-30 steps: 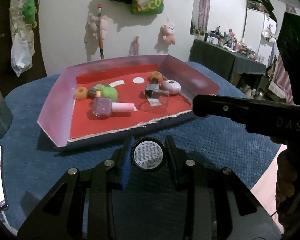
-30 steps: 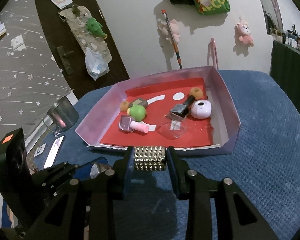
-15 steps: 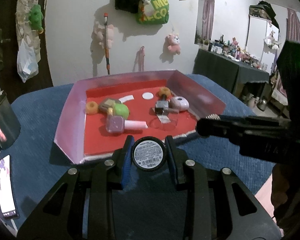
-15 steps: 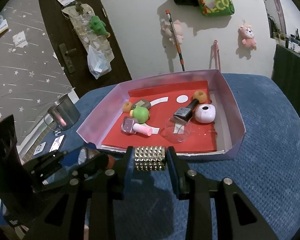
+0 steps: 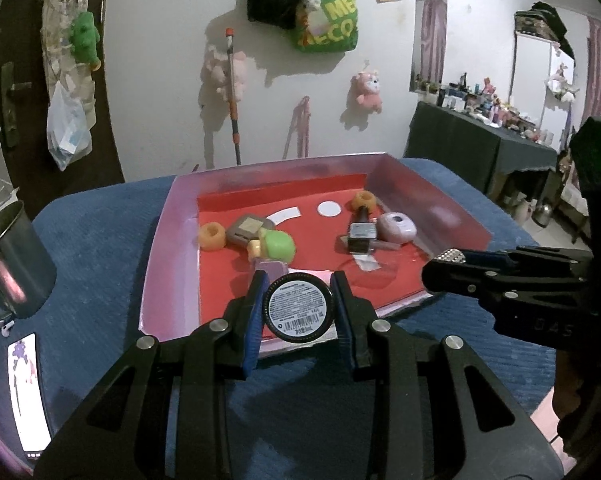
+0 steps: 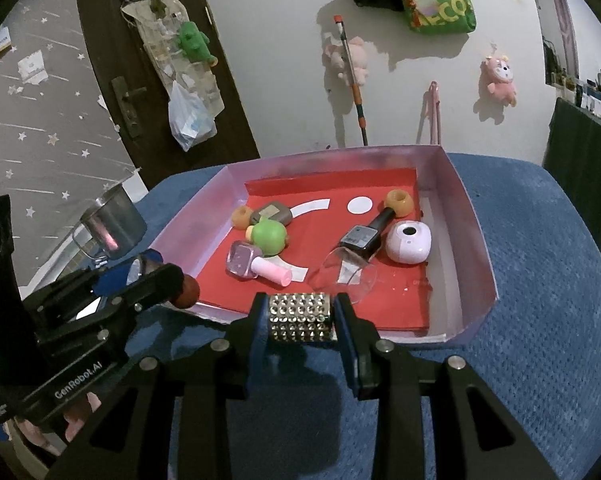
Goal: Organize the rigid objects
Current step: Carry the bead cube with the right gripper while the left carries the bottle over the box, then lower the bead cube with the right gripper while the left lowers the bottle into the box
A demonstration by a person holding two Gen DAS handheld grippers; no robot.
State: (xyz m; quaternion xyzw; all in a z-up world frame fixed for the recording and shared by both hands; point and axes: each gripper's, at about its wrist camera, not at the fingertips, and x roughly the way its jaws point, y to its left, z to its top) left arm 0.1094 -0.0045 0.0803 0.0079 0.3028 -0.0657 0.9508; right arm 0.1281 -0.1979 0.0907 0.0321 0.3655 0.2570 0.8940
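Observation:
My left gripper (image 5: pixel 298 306) is shut on a round black compact with a white label (image 5: pixel 298 307), held over the near edge of the pink tray (image 5: pixel 168 240). My right gripper (image 6: pixel 300 316) is shut on a studded silver box (image 6: pixel 300 316) just above the tray's near wall (image 6: pixel 476 312). On the tray's red floor lie a green round toy (image 6: pixel 269 237), a pink-capped clear bottle (image 6: pixel 256 266), a dark nail polish bottle (image 6: pixel 364 236), a white round case (image 6: pixel 409 242), two orange rings (image 6: pixel 398 202) and a clear glass (image 6: pixel 348 276).
The tray sits on a blue cloth-covered table (image 6: pixel 540 280). A steel cup (image 5: pixel 8 260) and a phone (image 5: pixel 28 392) are at the left. The left gripper shows at the left of the right wrist view (image 6: pixel 152 280). Toys and a bag hang on the wall behind.
Both grippers have moved forward towards the tray with their objects held. The left gripper's compact now hangs over the tray's near edge.

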